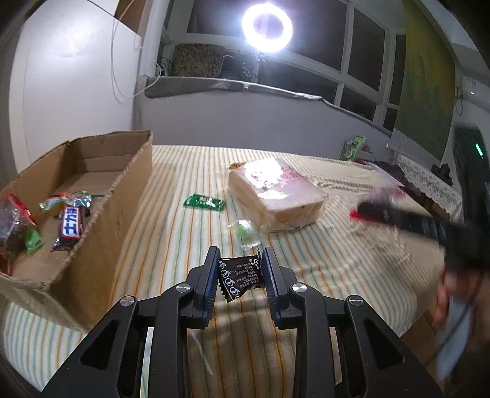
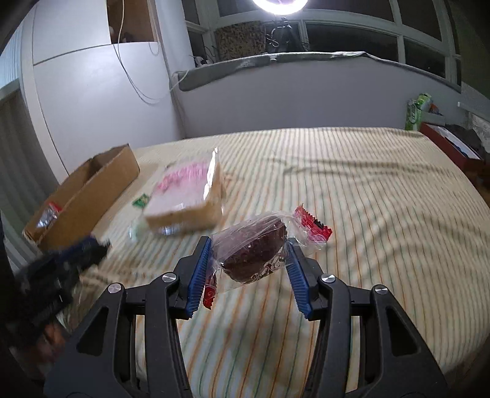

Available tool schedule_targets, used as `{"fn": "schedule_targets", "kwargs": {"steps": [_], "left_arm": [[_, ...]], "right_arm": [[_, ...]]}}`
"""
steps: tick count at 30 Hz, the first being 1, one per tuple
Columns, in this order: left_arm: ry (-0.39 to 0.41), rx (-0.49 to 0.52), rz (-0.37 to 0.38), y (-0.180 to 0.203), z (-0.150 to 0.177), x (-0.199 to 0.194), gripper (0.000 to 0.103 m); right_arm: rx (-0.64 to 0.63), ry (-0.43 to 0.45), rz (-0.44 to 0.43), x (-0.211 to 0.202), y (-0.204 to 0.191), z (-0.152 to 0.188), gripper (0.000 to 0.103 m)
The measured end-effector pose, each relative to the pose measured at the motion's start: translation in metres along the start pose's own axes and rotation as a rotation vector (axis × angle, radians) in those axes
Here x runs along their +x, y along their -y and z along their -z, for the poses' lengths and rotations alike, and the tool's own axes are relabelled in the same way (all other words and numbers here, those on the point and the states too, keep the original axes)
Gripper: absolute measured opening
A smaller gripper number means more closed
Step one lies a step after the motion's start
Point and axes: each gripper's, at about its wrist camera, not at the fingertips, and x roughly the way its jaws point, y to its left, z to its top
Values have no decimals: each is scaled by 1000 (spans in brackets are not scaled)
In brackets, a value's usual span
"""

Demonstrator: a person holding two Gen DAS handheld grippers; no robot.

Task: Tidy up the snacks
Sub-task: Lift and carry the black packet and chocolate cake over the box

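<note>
My left gripper [image 1: 240,263] has a small black snack packet [image 1: 240,275] between its pads, jaws still closing, just above the striped bed [image 1: 306,260]. An open cardboard box [image 1: 122,199] to its left holds a chocolate bar [image 1: 70,226] and several wrapped snacks. My right gripper [image 2: 249,248] is shut on a dark round cake in clear wrap [image 2: 254,251], held over the bed. A red packet [image 2: 312,225] lies just beyond it. In the left wrist view, the right gripper [image 1: 364,211] is a dark blur at right.
A bagged loaf of sliced bread [image 1: 275,196] lies mid-bed, with a green packet [image 1: 203,202] and a clear green-filled wrapper [image 1: 243,231] near it. A ring light [image 1: 266,26] shines at the window. Clutter and a red box [image 2: 450,144] sit off the bed's right side.
</note>
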Motion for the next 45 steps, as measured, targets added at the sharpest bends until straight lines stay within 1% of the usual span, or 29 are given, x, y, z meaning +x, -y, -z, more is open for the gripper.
{"fn": "schedule_targets", "kwargs": {"steps": [3,7,12,16,20,24,31,37,40,45], "left_arm": [[23,9,-3,4,-7,-3,26],[44,23,-3,10,-18,-8,26],[99,56,4,19,-44,-22,26],[160,75,16,22,-78,-52,26],[222,97,15,25,-98,-80,26],[249,95,21,23,-104,-93,26],[251,100,24,23,-104,-93,26],[255,84,25,20,-102,-95,26],[256,66,25,10,-101,-98,26],[262,19,17,-16,-98,-105,26]], "right_arm": [[-4,0,9,-2,0,5,51],[-5,36,16,-16,-1,-4,51],[-40,137,25,-63,-13,-33,51],[-75,228,31,-106,-31,-55,51],[-109,267,35,-130,-47,-63,51],[-117,276,28,-133,-55,-67,51],[-120,269,20,-130,-56,-68,51],[-142,254,22,-126,-66,-68,51],[-166,241,17,-121,-78,-70,51],[-225,220,1,-110,-113,-74,51]]}}
